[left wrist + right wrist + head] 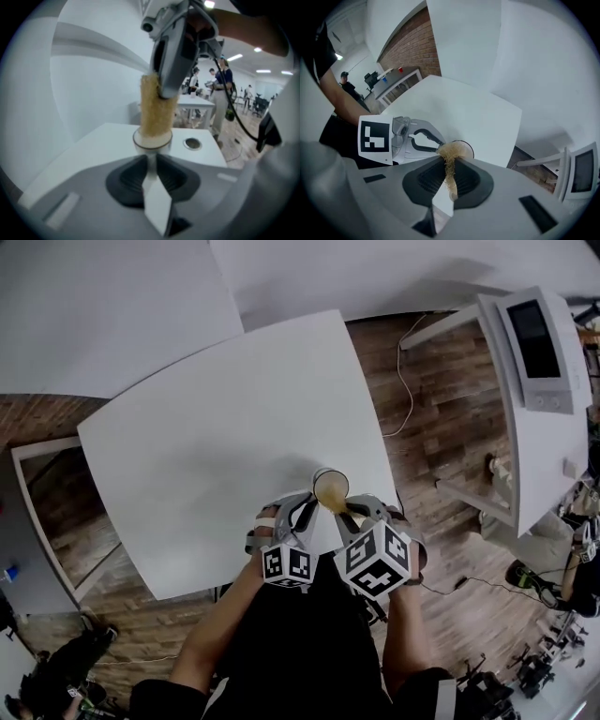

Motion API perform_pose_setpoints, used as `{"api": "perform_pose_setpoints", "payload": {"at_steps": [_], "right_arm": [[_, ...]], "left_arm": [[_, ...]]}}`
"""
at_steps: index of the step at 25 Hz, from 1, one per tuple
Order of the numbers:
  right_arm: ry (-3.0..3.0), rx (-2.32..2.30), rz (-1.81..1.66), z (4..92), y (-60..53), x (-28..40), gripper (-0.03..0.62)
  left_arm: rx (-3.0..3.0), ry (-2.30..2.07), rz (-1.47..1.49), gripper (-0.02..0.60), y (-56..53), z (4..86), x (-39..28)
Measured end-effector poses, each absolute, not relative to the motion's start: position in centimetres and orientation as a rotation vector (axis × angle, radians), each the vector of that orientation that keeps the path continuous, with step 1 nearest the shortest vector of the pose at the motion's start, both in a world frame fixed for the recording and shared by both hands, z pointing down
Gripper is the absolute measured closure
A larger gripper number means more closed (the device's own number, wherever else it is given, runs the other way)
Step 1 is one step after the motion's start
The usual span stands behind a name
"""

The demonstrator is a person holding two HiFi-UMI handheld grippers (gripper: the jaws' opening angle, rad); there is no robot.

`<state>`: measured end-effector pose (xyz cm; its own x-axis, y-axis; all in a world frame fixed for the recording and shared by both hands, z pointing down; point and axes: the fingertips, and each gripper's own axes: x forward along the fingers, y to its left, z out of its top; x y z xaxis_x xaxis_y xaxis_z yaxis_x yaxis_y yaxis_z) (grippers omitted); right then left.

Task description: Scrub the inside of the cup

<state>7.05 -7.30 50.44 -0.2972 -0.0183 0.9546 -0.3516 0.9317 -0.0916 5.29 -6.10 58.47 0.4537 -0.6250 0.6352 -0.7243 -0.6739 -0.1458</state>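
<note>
A small clear cup [330,489] is held just above the white table [206,427] near its front right corner. My left gripper [305,509] is shut on the cup's side; in the left gripper view the cup [152,140] sits right at my jaw tips [151,161]. A tan fibrous sponge [154,112] stands in the cup's mouth, its upper end held by my right gripper [171,70] coming down from above. In the right gripper view the sponge [450,159] is pinched between the jaws of my right gripper [449,171], and the cup's rim [465,146] shows behind it.
A white stand with a screen [536,343] is at the right, with a cable [409,381] trailing over the wood floor. A round grommet [191,143] is set in the table top. People [219,89] stand at desks in the background.
</note>
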Motion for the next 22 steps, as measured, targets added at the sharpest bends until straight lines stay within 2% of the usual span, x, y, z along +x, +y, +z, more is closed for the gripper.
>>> {"api": "perform_pose_setpoints", "payload": {"at_steps": [6,12,22], "right_arm": [[-2.026,0.545,0.338,47.2,-7.7,8.9,0.557],[-2.353,0.863,0.335,42.1,-8.7,8.4,0.557],[-2.774,1.353,0.206,30.5,-8.7,7.5,0.556]], "left_arm": [[2.516,-1.153,0.914,0.489,-5.8,56.7,4.6],[2.521,-1.272,0.753,0.491,-5.1,50.5,1.7],[2.677,-1.618,0.38,0.559,-6.5,34.0,-2.5]]}}
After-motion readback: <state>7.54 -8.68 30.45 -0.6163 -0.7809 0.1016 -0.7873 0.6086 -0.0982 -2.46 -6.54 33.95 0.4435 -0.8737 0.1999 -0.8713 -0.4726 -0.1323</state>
